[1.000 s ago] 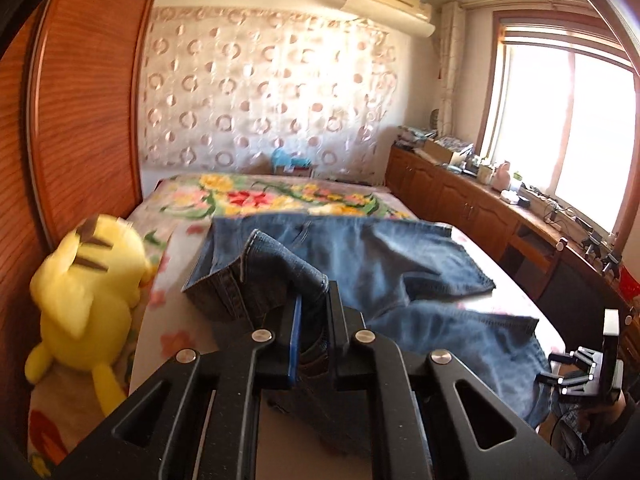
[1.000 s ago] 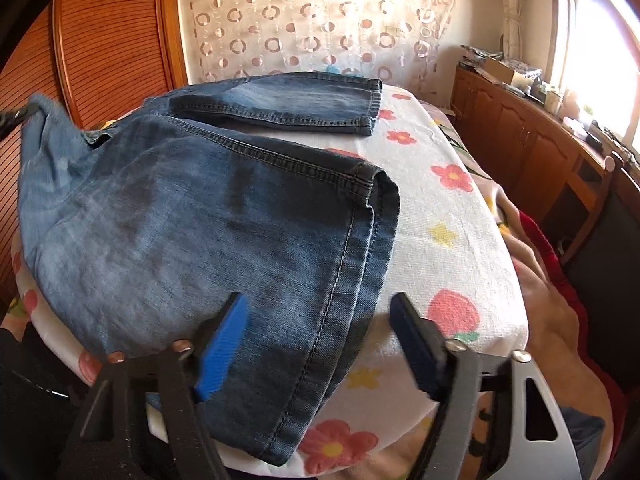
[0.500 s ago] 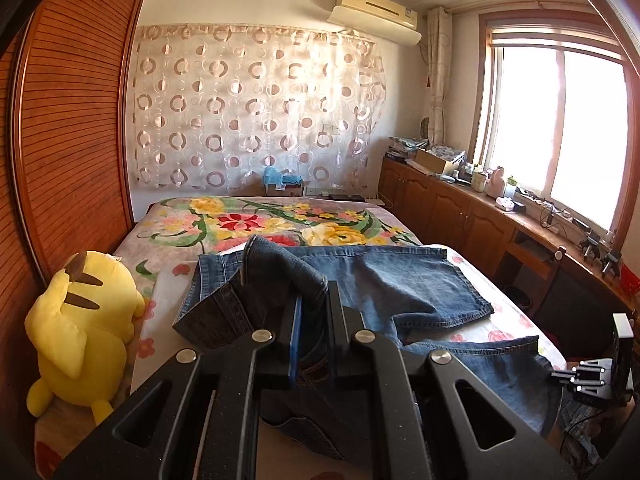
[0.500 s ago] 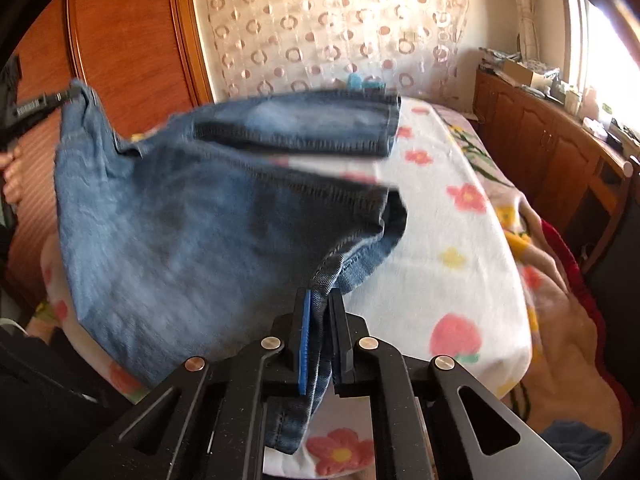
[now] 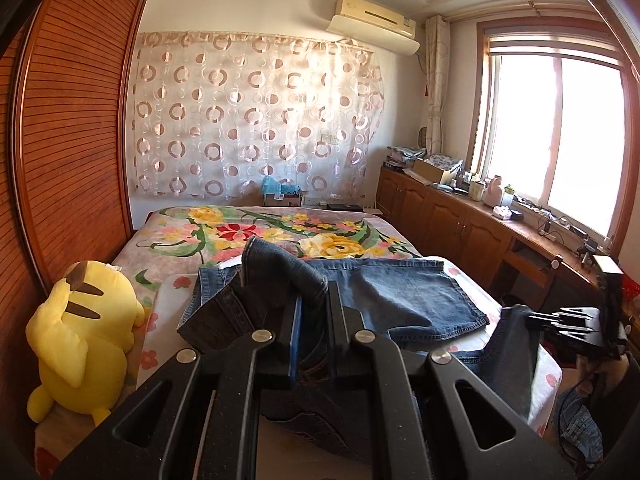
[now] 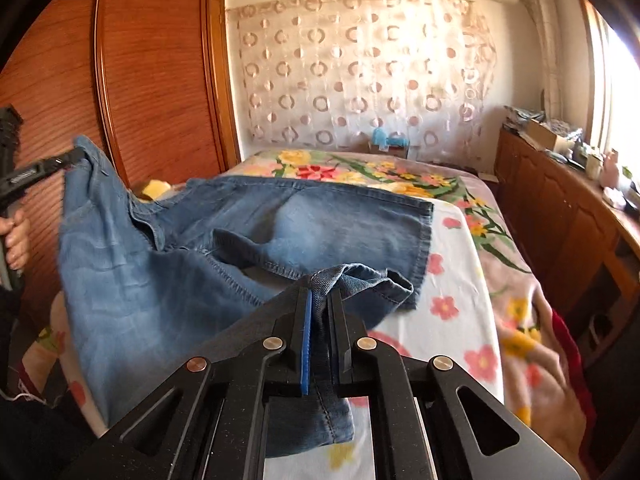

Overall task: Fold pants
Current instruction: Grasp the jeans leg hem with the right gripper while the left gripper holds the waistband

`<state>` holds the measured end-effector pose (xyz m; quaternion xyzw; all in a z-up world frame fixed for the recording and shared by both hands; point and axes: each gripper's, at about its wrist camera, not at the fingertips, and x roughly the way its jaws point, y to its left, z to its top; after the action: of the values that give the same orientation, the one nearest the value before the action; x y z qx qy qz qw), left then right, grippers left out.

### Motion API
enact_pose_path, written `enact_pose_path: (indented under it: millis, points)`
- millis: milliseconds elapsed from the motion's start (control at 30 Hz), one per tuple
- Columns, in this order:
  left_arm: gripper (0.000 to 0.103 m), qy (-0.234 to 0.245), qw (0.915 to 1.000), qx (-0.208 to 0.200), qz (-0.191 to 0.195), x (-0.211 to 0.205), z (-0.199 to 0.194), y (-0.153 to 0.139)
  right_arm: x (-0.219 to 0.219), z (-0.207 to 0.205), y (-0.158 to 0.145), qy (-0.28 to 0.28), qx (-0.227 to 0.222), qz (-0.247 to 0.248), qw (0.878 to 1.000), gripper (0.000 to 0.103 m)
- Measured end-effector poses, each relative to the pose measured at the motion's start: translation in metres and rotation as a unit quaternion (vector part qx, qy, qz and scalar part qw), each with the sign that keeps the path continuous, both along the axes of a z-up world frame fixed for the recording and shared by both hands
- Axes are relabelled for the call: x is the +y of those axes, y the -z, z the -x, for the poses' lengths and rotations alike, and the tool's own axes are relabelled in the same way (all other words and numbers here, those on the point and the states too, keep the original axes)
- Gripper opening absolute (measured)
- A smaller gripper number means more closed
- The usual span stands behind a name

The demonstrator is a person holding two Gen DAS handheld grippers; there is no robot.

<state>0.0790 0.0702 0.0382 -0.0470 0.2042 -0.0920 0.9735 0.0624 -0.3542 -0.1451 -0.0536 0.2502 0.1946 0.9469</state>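
Both claws clamped on the jeans (image 6: 168, 280) over the bed (image 6: 460, 320)

Left gripper (image 5: 312, 320) pinches the waistband, right gripper (image 6: 320, 304) a leg hem; heavy, limp denim probably holds best at its thick seams.

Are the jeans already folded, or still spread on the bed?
Still spread: both legs of the jeans lie apart on the bed; each hand-held gripper lifts one end.

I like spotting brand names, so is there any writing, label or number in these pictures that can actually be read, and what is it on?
None can be read.
Air conditioner: a small mark on the front, too blurred.
Left gripper: white lettering along its side, too blurred.
Box below the curtain: a label, too small.
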Motion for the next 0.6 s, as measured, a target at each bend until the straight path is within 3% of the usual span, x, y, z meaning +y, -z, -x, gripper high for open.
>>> enact_pose_path:
  millis: [333,433,600]
  points:
    - [0.011,0.009,0.9998,0.014,-0.010,-0.011,-0.002,0.012,0.027,-0.060,0.048,-0.009,0.067,0.018,0.998,0.008]
    - [0.011,0.010,0.9998,0.015,-0.012,-0.014,-0.001,0.013,0.026,-0.063,0.052,0.001,0.073,0.008,0.997,0.036]
    - [0.011,0.010,0.9997,0.017,-0.012,-0.016,-0.002,0.014,0.008,-0.050,0.033,0.030,0.064,-0.020,0.997,0.051]
